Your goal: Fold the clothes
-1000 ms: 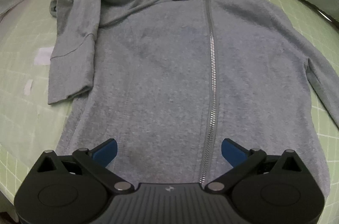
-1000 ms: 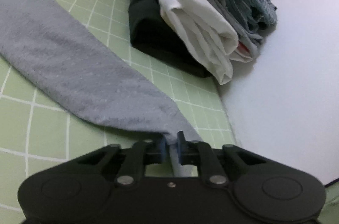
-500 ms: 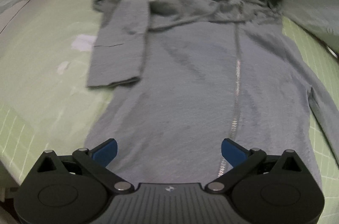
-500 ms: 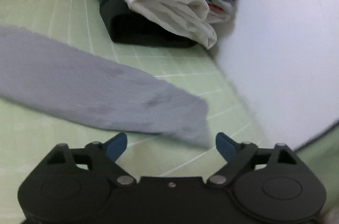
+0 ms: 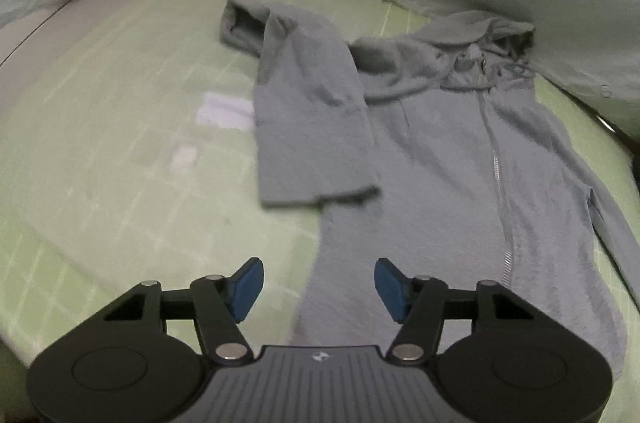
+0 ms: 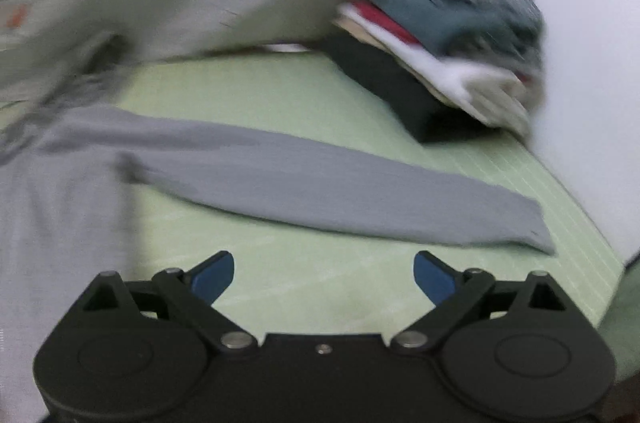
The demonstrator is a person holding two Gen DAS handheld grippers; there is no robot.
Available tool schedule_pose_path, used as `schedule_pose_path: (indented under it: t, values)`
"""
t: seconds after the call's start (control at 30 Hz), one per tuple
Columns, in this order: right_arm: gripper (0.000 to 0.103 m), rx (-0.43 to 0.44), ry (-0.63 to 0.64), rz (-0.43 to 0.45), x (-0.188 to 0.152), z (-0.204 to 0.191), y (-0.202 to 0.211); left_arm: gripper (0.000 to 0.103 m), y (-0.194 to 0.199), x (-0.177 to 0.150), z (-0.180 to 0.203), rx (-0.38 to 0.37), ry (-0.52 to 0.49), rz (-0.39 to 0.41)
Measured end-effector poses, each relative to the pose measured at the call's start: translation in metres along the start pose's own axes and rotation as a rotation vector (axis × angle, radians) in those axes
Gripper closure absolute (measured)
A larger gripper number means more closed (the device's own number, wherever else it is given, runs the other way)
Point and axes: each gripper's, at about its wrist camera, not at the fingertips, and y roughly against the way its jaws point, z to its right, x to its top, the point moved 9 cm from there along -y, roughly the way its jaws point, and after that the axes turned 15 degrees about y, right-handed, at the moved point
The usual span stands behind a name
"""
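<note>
Left gripper tilts down over the hoodie's hem, jaws closing, seemingly pinching nothing; right gripper, just opened wide, empty, near its sleeve.

The left gripper pointed down, and its blue pads had just been closing but stood apart with nothing pressed between them. The right gripper had just been opening, its jaws wide and empty.
</note>
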Motion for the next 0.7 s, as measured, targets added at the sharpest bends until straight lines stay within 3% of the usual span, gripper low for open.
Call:
schedule_pose_path:
  t: [0.13, 0.33, 0.63, 0.67, 0.7]
  values:
    - [0.005, 0.057, 0.019, 0.027, 0.012, -0.061, 0.017, 0.049, -0.014, 0.025, -0.023, -0.05, 0.012, -0.028]
    - [0.005, 0.074, 0.037, -0.038, 0.004, -0.136, 0.033, 0.048, -0.045, 0.055, -0.019, -0.159, -0.037, -0.073]
    - [0.005, 0.0, 0.115, -0.07, 0.007, -0.173, 0.046, 0.047, -0.08, 0.066, -0.007, -0.218, -0.157, -0.116]
    - [0.005, -0.009, 0.117, -0.078, 0.007, -0.174, 0.045, 0.048, -0.081, 0.067, -0.005, -0.23, -0.169, -0.113]
    - [0.005, -0.017, 0.118, -0.086, 0.007, -0.175, 0.045, 0.056, -0.081, 0.068, -0.004, -0.237, -0.185, -0.109]
